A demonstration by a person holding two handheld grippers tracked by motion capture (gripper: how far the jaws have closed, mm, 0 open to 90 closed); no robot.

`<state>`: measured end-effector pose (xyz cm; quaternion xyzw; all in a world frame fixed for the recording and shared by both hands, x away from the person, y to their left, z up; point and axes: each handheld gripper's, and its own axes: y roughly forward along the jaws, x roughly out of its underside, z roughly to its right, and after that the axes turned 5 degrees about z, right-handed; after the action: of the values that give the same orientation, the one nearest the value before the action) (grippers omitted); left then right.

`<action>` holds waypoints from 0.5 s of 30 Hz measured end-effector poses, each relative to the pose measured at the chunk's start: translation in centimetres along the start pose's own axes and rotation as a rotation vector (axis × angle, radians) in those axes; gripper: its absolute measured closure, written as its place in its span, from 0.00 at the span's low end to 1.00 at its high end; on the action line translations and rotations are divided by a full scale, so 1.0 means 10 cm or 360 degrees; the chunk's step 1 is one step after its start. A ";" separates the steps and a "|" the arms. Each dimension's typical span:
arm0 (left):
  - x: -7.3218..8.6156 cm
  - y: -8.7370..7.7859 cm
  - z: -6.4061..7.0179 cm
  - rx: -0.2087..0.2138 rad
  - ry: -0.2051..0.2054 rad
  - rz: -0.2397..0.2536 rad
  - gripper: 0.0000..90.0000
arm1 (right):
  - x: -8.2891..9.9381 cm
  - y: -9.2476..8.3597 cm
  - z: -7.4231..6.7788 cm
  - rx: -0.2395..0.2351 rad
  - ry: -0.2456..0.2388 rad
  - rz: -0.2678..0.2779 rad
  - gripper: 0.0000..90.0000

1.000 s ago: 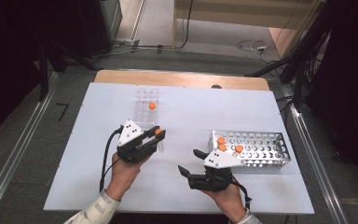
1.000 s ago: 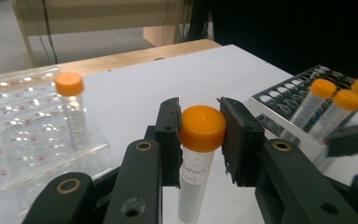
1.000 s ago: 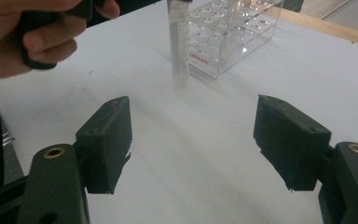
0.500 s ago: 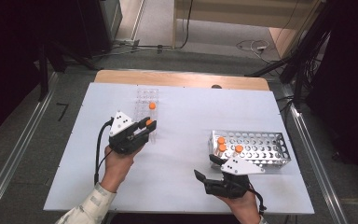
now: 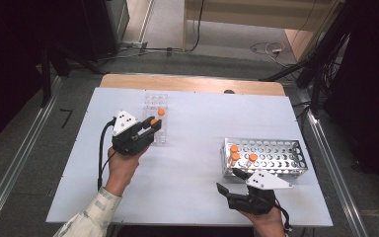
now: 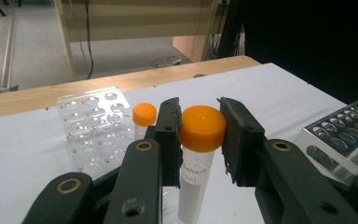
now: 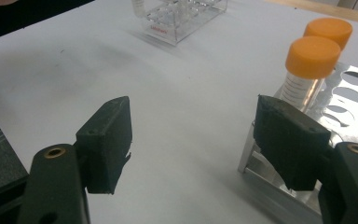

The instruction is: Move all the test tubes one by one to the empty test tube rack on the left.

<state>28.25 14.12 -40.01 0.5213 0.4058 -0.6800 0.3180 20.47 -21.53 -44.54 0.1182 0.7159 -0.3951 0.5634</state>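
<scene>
The left gripper [image 6: 199, 140] is clamping its jaws on an orange-capped clear plastic tube [image 6: 200, 154], holding it upright just beside the clear acrylic rack [image 5: 156, 118] near the white bench's [image 5: 197, 128] far-left edge, probably for seating it there. The right gripper [image 7: 200, 140] is waiting with jaws wide and empty beside the perforated metal rack [image 5: 271, 155].

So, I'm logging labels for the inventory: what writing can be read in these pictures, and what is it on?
"5ml", partly cut off: on the tube held in the left tongs.
A printed word above it on that tube: too blurred to read.
Red print on the clear rack: too small to read.
Black graduation lines on the tube in the metal rack: no readable numbers.
</scene>
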 end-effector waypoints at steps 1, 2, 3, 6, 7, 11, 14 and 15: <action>-0.01 0.00 -0.01 -0.0012 0.0000 0.0003 0.78 | 0.01 -0.01 0.01 0.0004 0.0000 0.0001 0.30; -0.02 0.01 -0.02 -0.0021 0.0000 0.0007 0.78 | 0.01 -0.03 0.01 0.0007 0.0003 0.0005 0.30; -0.03 0.02 -0.04 -0.0032 -0.0003 0.0006 0.78 | 0.02 -0.04 0.02 0.0011 0.0003 0.0004 0.30; -0.05 0.06 -0.07 -0.0061 0.0001 0.0009 0.78 | 0.04 -0.08 0.05 0.0021 0.0011 0.0011 0.30; -0.05 0.07 -0.08 -0.0067 -0.0003 0.0010 0.78 | 0.05 -0.09 0.05 0.0027 0.0017 0.0010 0.30; -0.10 0.10 -0.11 -0.0089 -0.0002 0.0025 0.78 | 0.09 -0.12 0.08 0.0045 0.0026 0.0001 0.30; -0.16 0.12 -0.12 -0.0105 0.0003 0.0035 0.78 | 0.10 -0.14 0.10 0.0051 0.0035 0.0000 0.30; -0.17 0.13 -0.13 -0.0119 0.0008 0.0042 0.78 | 0.11 -0.15 0.11 0.0053 0.0038 0.0000 0.30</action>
<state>30.37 14.68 -38.78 0.5161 0.4248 -0.6588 0.3450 19.97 -23.58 -44.91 0.1323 0.7159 -0.4055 0.5527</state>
